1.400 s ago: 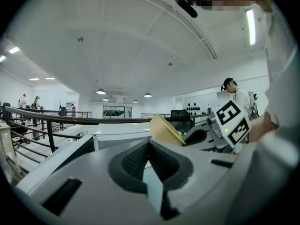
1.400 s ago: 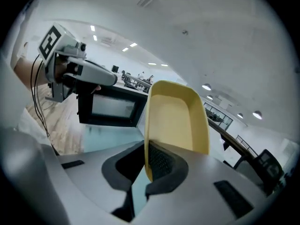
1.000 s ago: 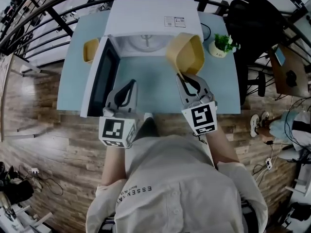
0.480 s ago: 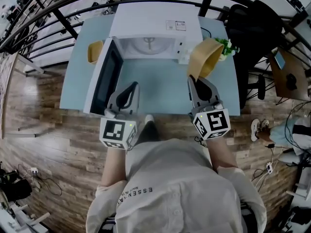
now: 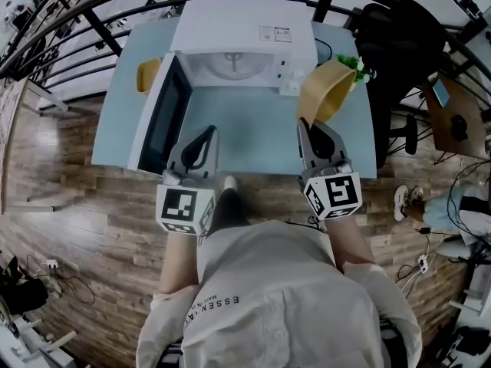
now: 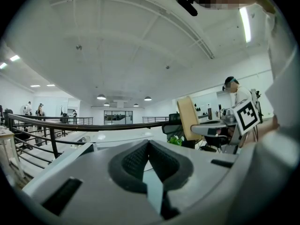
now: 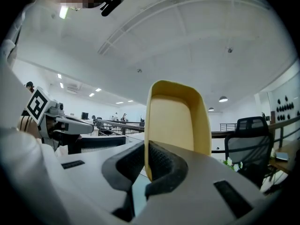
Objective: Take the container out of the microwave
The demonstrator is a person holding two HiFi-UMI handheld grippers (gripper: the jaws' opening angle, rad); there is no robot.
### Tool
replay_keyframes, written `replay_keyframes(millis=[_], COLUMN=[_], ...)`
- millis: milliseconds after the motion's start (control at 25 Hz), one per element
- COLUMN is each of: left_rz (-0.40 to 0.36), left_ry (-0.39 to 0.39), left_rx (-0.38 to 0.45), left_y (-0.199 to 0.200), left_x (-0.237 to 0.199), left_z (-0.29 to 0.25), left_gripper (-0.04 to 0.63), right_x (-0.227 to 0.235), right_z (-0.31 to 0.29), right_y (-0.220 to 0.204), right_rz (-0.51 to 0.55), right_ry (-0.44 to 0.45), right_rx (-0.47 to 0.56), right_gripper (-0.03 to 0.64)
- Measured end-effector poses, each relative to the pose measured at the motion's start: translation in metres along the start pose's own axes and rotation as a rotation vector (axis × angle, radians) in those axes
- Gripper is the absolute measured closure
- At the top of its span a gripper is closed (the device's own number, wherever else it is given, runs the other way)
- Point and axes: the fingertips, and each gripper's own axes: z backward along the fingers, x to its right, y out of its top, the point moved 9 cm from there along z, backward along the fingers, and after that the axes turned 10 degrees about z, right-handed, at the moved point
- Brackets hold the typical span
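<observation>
Wooden flooring surrounds a pale blue table (image 5: 123,121) carrying a white microwave (image 5: 238,33), its door (image 5: 163,117) swung open to the left. On the person's right, the right gripper (image 5: 305,125) has its jaws clenched on the rim of the yellow container (image 5: 326,90), which is held tilted above the table, outside the oven, just right of its front and near a small potted plant (image 5: 357,66). The left gripper (image 5: 209,133) hovers beside the open door, jaws pressed together on nothing. Another yellow dish (image 5: 147,75) sits left of the microwave.
</observation>
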Motion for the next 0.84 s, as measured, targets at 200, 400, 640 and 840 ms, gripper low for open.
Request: replay_keyframes(millis=[200,400,640,840], left_rz=[-0.009,-0.015,-0.008,-0.003], left_ry=[0.002,0.002,0.009,0.022], left_rx=[-0.008,-0.008,-0.01,-0.017], left_y=[-0.001,0.0,0.002,0.002], left_x=[0.002,0.002,0.0,-0.003], left_z=[-0.001,-0.006,-0.015,-0.021], left_gripper=[0.594,0.594,0.594,0.594], right_x=[-0.002,0.003,0.005,0.007], right_z=[0.001,0.002,-0.001,-0.007], right_y=[0.001,0.0,-0.002,-0.001], right_rz=[0.019,0.01,-0.004,-0.003], right_ry=[0.003,-0.012,-0.015,-0.005], right_rx=[0.012,0.013,0.023,0.035], right_gripper=[0.598,0.598,0.598,0.598])
